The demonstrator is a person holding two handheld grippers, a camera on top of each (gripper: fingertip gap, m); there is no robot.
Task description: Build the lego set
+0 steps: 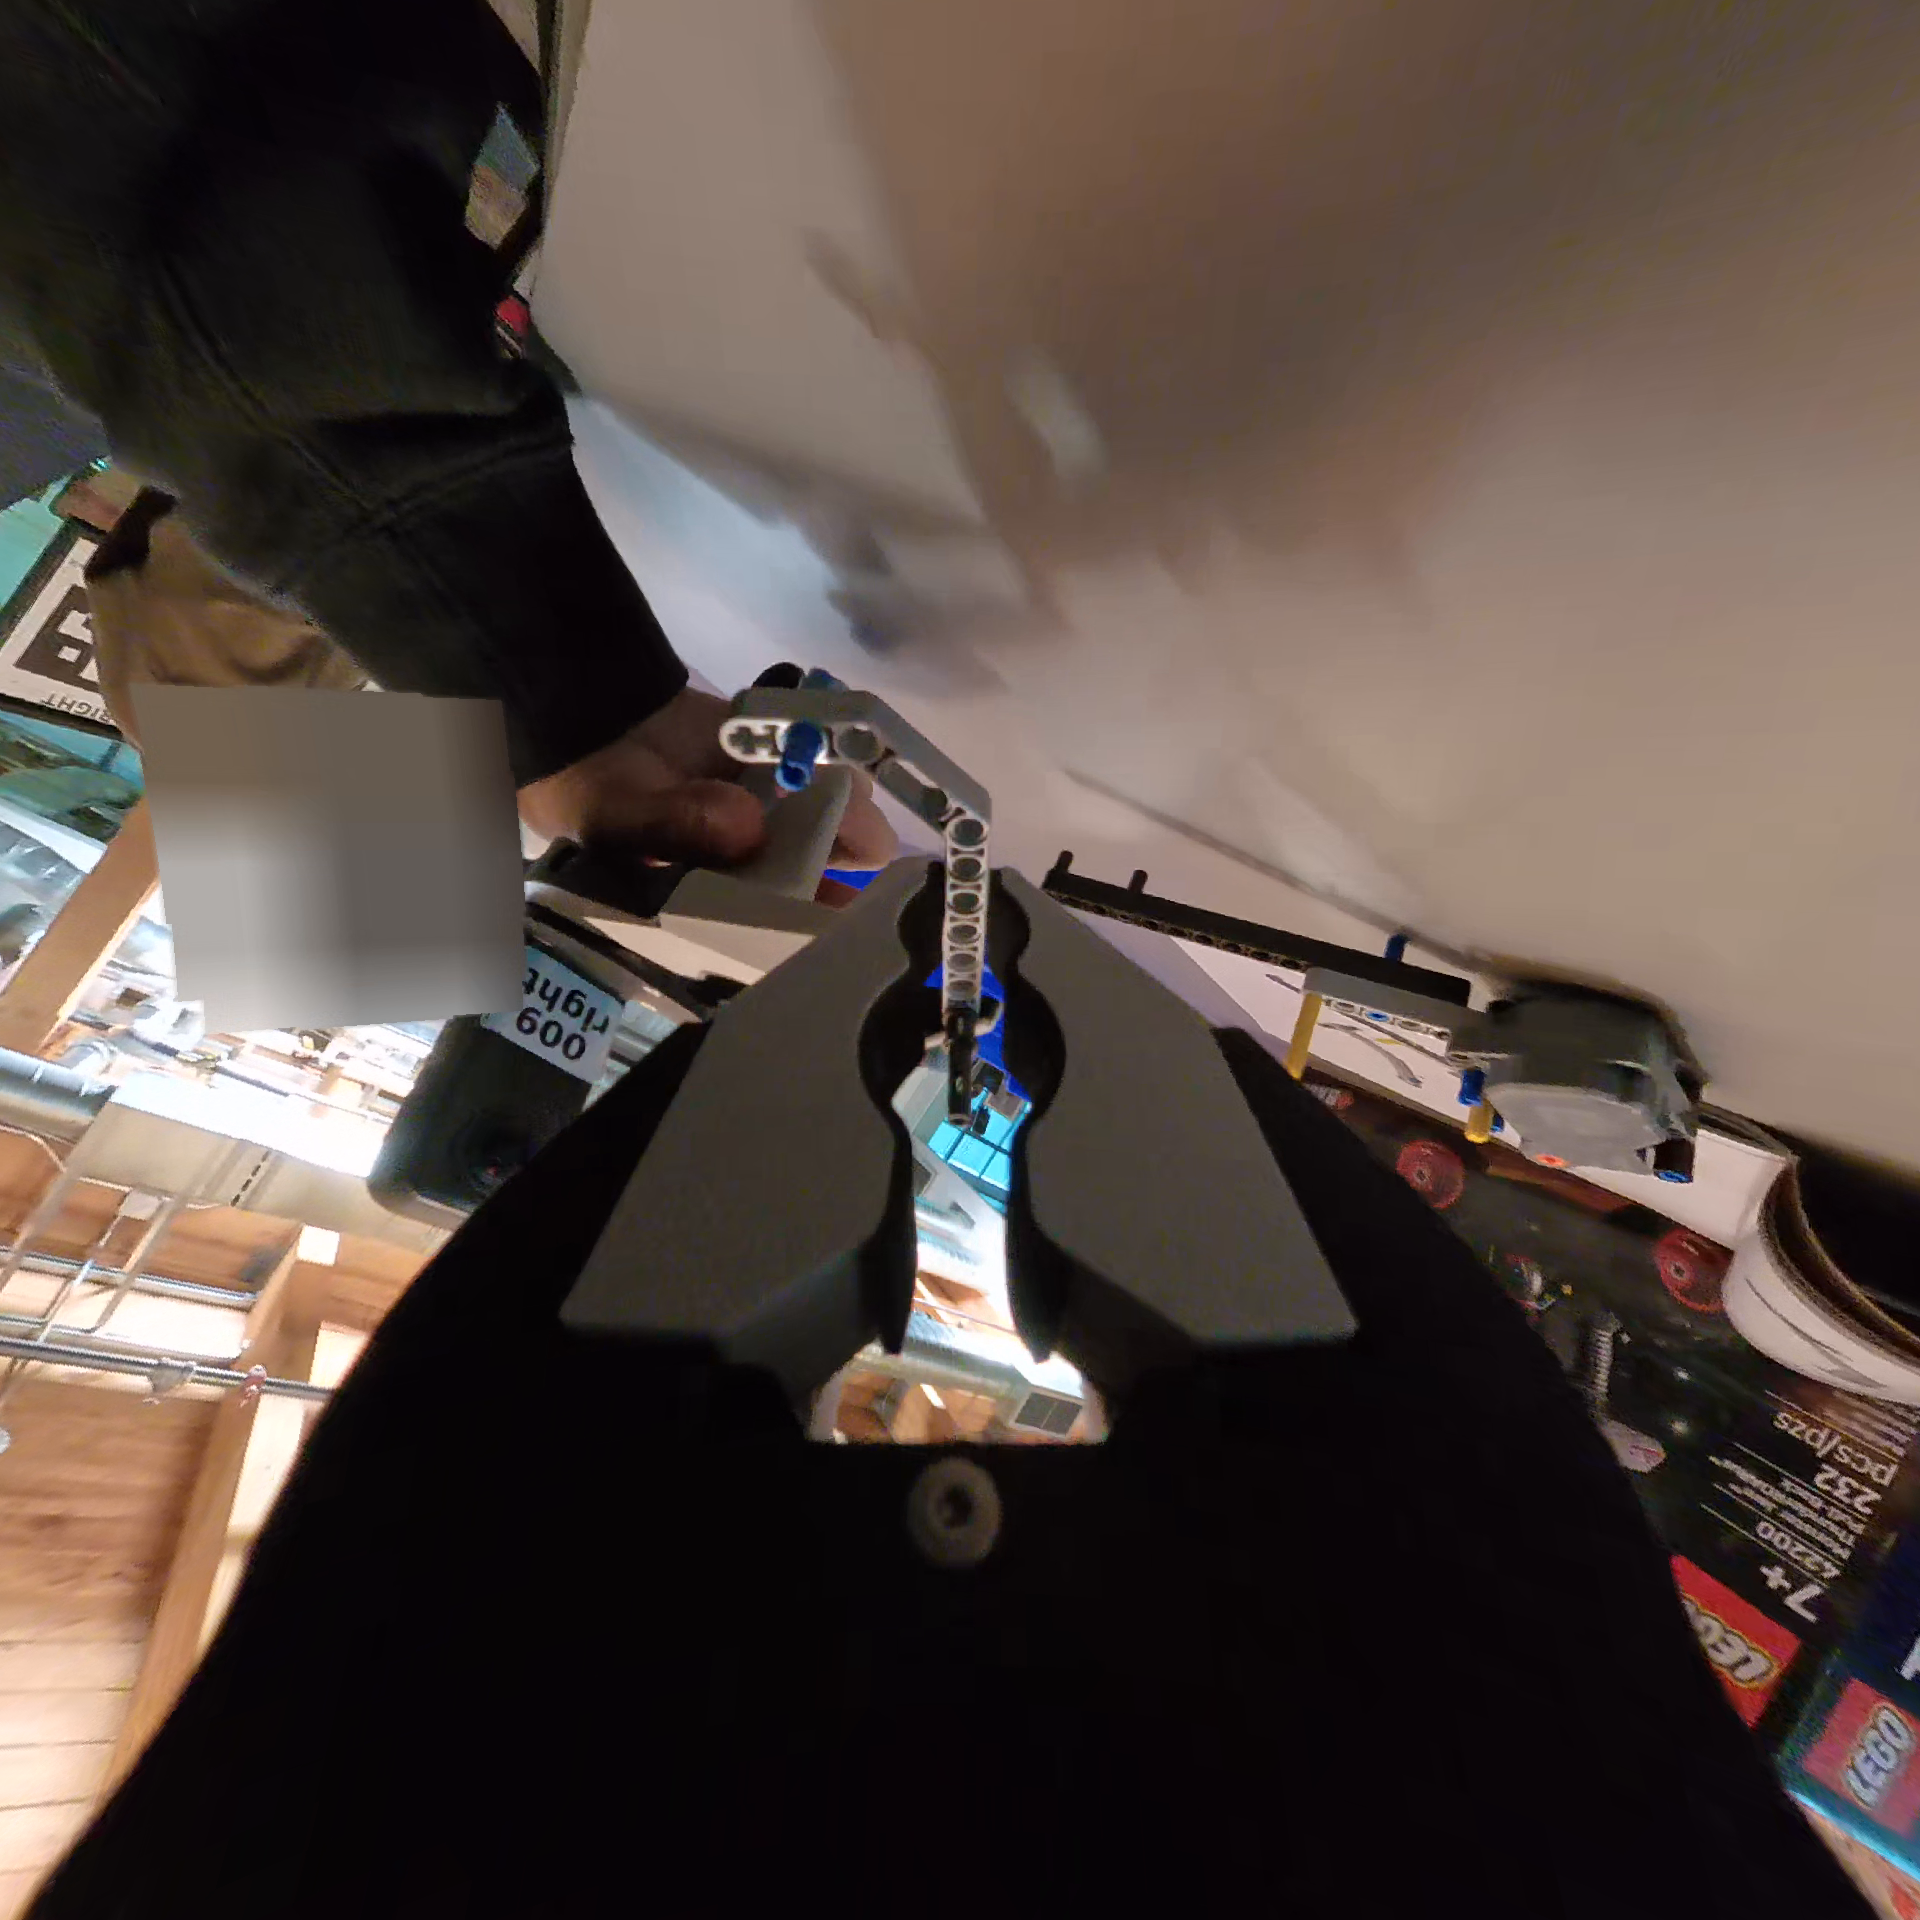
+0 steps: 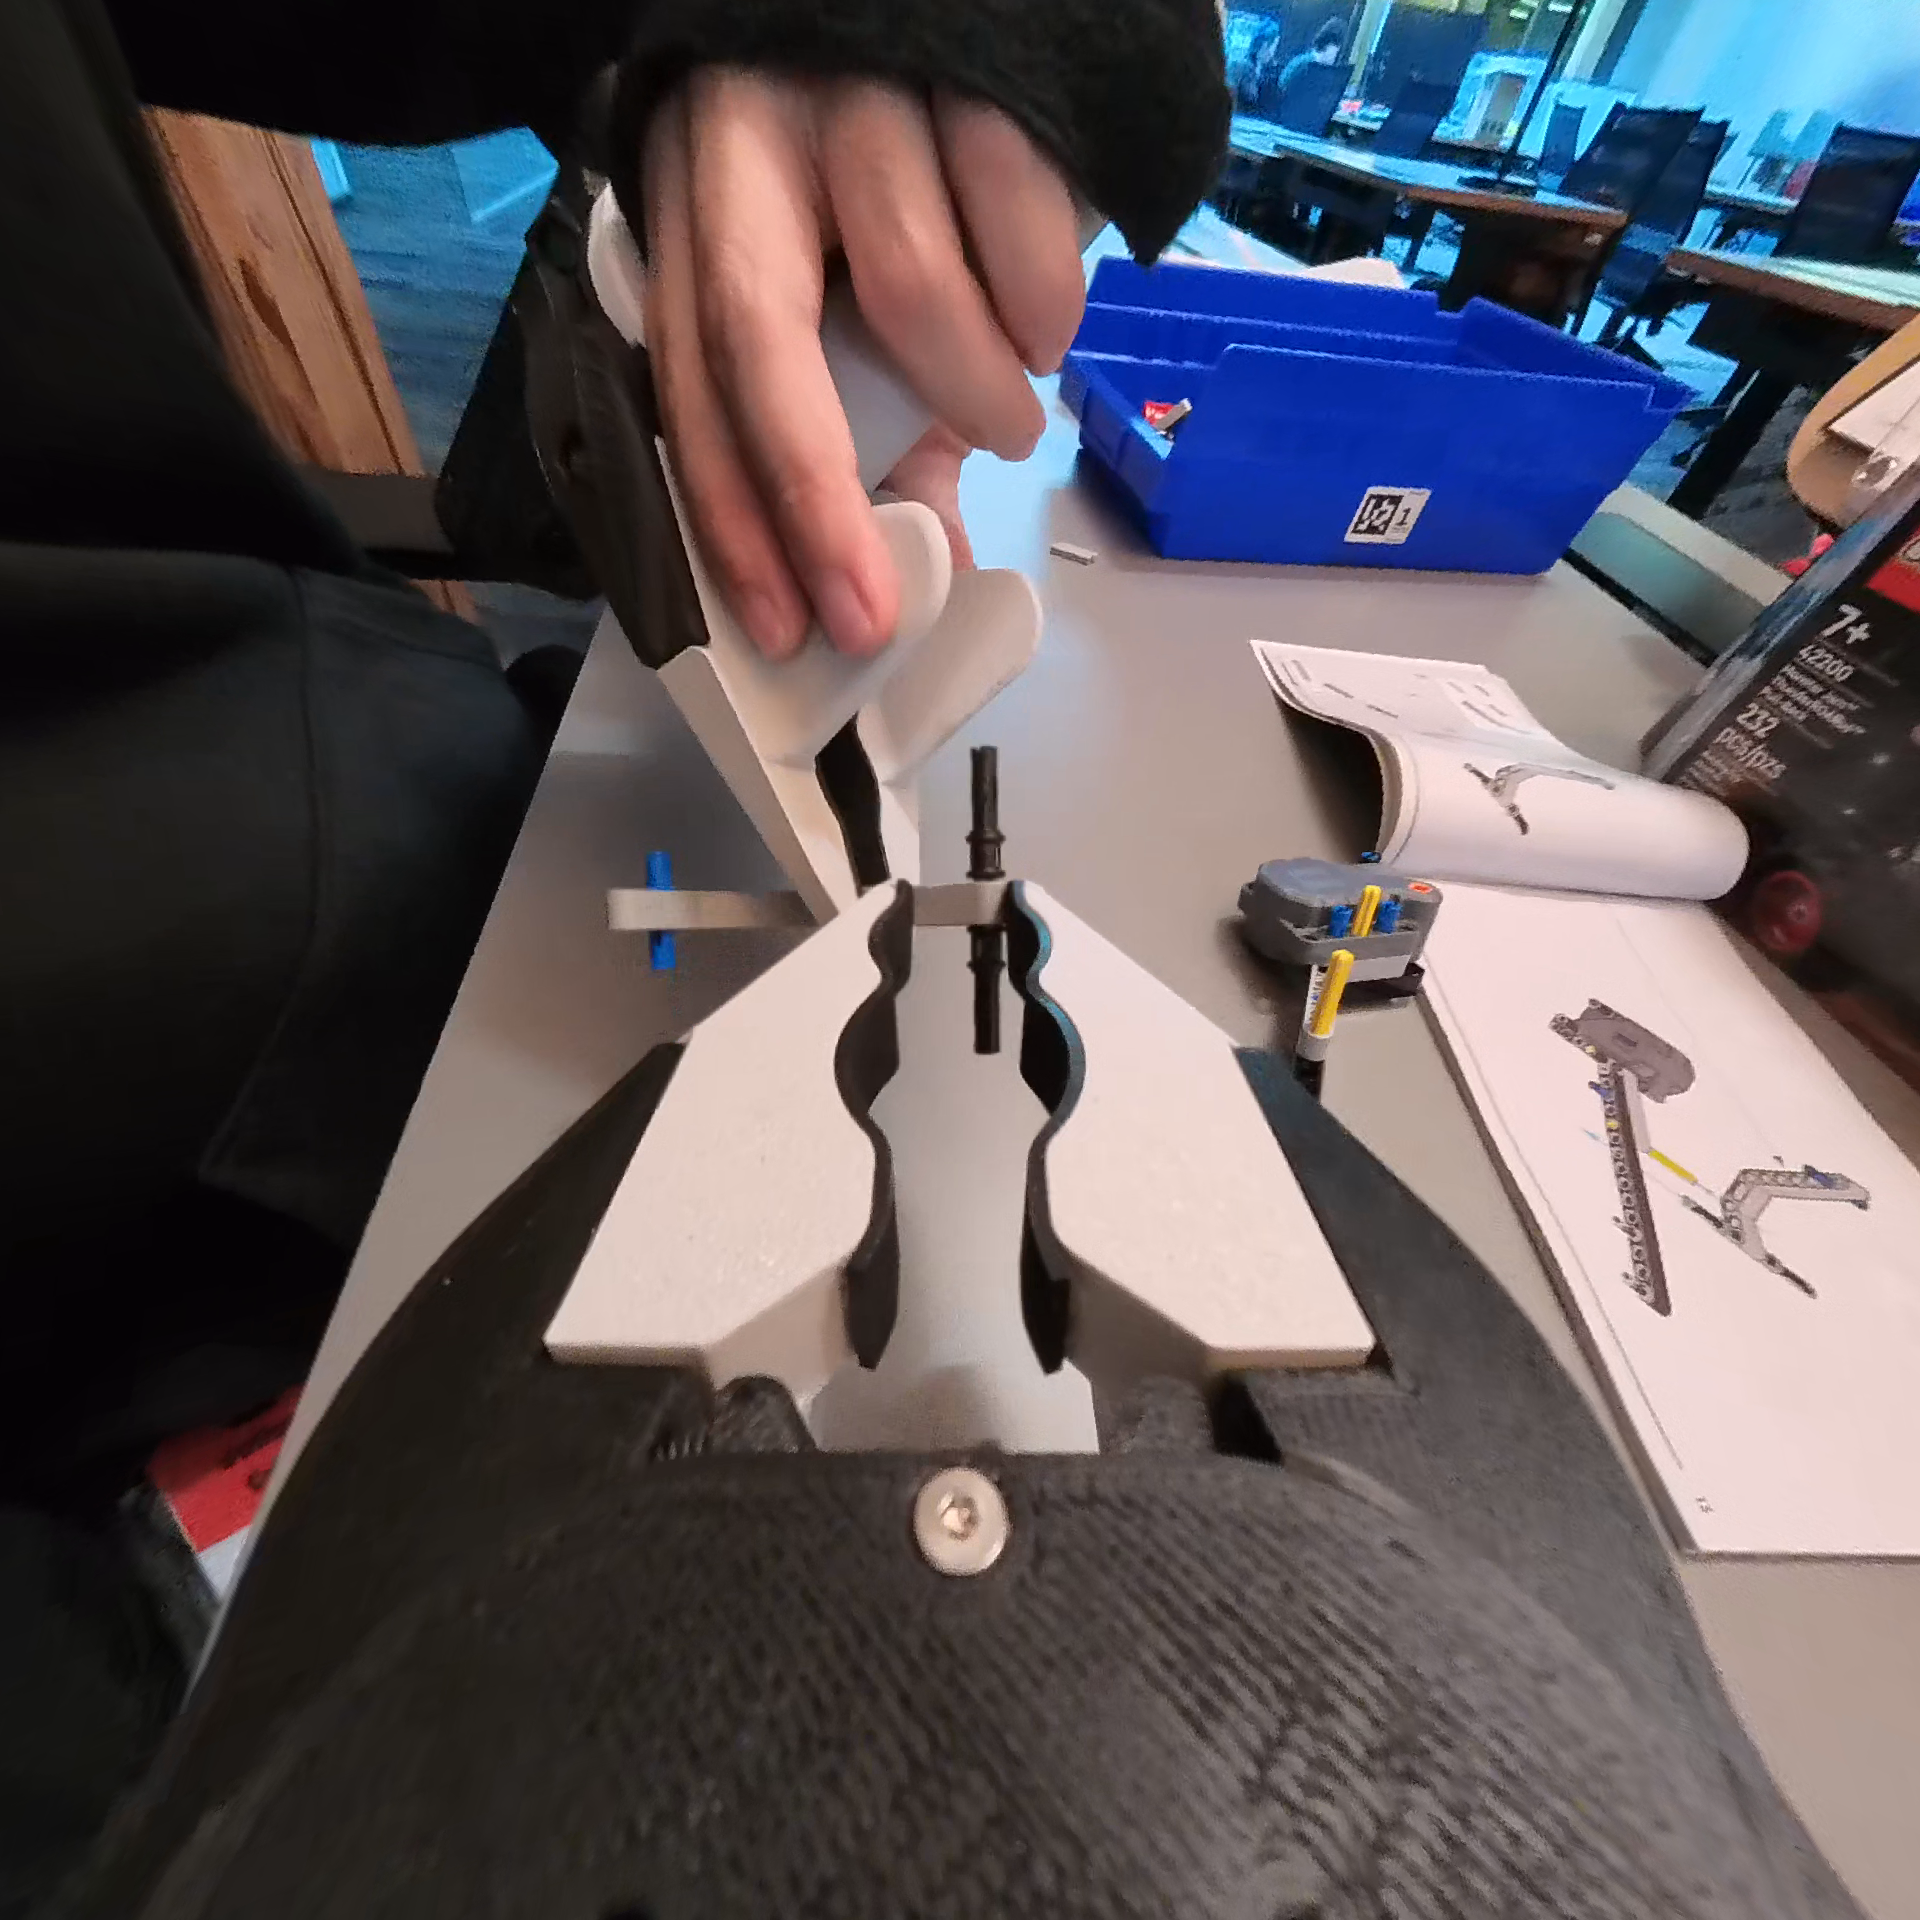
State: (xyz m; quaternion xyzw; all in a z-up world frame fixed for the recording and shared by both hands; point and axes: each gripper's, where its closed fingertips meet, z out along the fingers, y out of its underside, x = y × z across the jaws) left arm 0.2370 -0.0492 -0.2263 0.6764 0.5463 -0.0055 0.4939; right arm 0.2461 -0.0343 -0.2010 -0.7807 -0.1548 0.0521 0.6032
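Both claws, left [image 1: 961, 894] and right [image 2: 958, 899], clamped, tips meeting

Dim left view motion-blurred; right view sharper, brighter.

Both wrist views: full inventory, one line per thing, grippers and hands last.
bent beam: 1, light grey, held by both grippers
black pin: 1, through beam end at right gripper's tips
blue pin: 1, through beam's other end
motor assembly: 1, grey with yellow and blue pins, on table
long black beam: 1, attached to the motor assembly
instruction booklet: 1, white, open, right side of table
blue bin: 1, far side of table
set box: 1, dark, right edge
table: 1, grey
left gripper: shut on beam
right gripper: shut on beam
hand: 1, gripping left gripper's handle
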